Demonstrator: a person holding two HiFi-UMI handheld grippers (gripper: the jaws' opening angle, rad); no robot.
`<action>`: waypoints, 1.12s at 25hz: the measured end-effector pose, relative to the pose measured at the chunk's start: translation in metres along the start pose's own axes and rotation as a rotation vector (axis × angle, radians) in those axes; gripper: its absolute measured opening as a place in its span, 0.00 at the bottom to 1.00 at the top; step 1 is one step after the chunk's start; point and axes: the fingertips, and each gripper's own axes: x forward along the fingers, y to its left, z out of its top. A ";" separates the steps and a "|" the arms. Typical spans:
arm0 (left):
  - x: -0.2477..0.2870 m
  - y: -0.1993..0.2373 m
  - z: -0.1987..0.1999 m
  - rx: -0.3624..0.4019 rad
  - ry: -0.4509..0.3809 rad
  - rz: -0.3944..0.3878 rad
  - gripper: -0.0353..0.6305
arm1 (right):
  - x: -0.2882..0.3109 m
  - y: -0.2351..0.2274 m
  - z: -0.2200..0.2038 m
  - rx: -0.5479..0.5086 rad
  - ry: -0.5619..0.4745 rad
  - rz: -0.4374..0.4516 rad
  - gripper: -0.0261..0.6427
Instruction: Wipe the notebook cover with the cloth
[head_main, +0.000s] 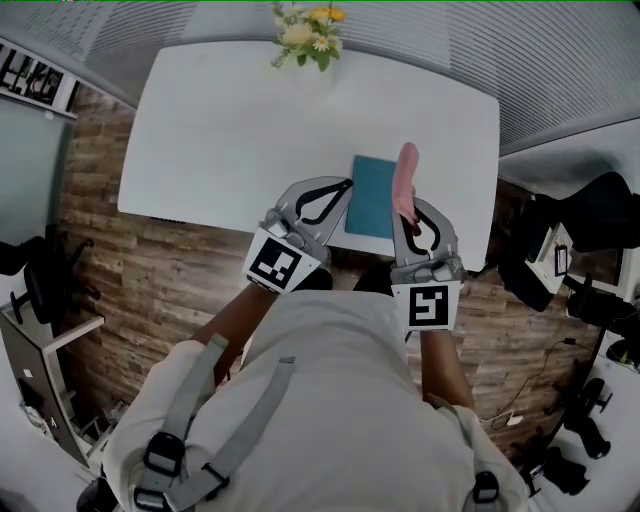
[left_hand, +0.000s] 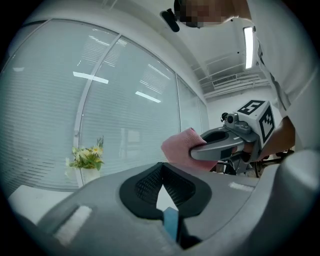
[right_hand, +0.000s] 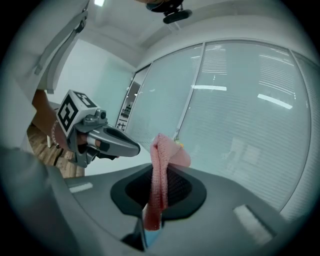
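A teal notebook (head_main: 370, 195) lies flat near the front edge of the white table (head_main: 230, 130). My right gripper (head_main: 410, 206) hangs over the notebook's right side, shut on a pink cloth (head_main: 405, 175) that stands folded up out of its jaws. In the right gripper view the cloth (right_hand: 160, 170) rises from between the black pads. My left gripper (head_main: 346, 186) sits at the notebook's left edge, jaws shut with nothing held. A thin teal sliver (left_hand: 171, 224) shows low in the slit between them. The left gripper view shows the right gripper (left_hand: 197, 151) with the cloth (left_hand: 180, 147).
A vase of yellow and white flowers (head_main: 305, 35) stands at the table's far edge and shows as the flowers (left_hand: 87, 157) in the left gripper view. Wood floor and dark office chairs (head_main: 545, 265) flank the table. Glass walls with blinds lie beyond.
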 end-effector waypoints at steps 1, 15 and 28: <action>0.004 0.002 -0.011 0.007 0.010 0.000 0.05 | 0.005 0.001 -0.008 -0.017 0.023 0.003 0.08; 0.053 0.009 -0.177 0.027 0.321 -0.060 0.05 | 0.094 0.031 -0.138 -0.451 0.211 0.100 0.09; 0.081 0.002 -0.262 0.069 0.489 -0.170 0.05 | 0.156 0.049 -0.225 -0.695 0.365 0.215 0.09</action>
